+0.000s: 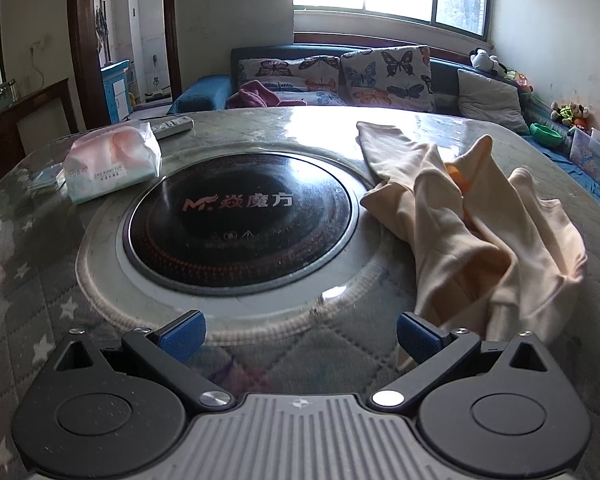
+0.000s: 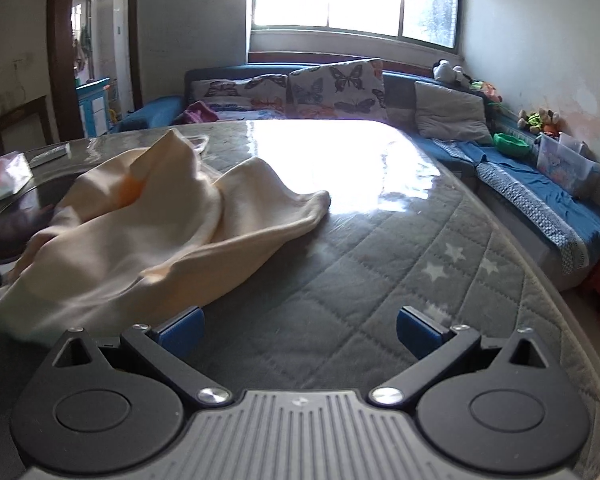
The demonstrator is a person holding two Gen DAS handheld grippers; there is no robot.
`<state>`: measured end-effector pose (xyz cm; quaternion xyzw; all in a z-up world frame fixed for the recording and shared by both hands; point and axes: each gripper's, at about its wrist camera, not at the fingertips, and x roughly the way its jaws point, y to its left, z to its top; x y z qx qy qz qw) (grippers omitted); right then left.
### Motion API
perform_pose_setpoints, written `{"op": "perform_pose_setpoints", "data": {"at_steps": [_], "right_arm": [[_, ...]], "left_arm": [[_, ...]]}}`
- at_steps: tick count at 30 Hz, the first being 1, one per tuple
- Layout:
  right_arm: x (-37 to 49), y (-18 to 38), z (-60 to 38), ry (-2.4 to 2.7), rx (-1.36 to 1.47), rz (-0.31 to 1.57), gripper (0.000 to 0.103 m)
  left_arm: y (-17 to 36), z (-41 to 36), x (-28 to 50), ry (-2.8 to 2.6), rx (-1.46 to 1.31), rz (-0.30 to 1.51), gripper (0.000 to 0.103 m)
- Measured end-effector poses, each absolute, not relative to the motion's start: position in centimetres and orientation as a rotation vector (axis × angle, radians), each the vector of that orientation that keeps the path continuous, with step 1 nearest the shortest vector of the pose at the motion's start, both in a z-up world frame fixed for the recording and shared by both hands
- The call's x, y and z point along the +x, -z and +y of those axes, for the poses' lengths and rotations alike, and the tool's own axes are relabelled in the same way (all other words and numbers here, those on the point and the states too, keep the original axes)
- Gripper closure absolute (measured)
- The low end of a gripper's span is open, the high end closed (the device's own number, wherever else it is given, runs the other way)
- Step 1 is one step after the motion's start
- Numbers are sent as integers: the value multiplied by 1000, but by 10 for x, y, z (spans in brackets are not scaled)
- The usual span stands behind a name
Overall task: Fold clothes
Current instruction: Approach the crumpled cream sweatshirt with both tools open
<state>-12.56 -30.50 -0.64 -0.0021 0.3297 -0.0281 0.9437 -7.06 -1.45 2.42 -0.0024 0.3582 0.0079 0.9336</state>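
A cream garment point(image 1: 472, 236) with an orange patch lies crumpled on the glass-topped table point(image 1: 32, 264), right of the round black hob. My left gripper point(image 1: 300, 334) hovers open just in front of it, and its right blue pad point(image 1: 416, 338) is close to the cloth's near hem. In the right wrist view the same cream garment point(image 2: 140, 240) spreads to the left and ahead. My right gripper point(image 2: 300, 334) is open over the bare quilted table cover point(image 2: 420, 248), with its left pad point(image 2: 182, 332) near the cloth's near edge. Nothing sits between either pair of fingers.
A round black hob point(image 1: 240, 220) is set into the table's middle. A tissue pack point(image 1: 112, 164) and a remote control point(image 1: 172, 126) lie at the far left. Beyond the table stands a blue sofa point(image 2: 540, 184) with butterfly cushions point(image 1: 388, 76), toys and a plastic box.
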Motion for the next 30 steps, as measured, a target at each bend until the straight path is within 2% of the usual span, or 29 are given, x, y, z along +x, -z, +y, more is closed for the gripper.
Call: {"op": "perform_pose_setpoints", "data": {"at_steps": [30], "right_arm": [[-191,-3,-252,-110,-58,633,0]], "left_arm": [[-26,-43,-125,64,34,741,0]]}}
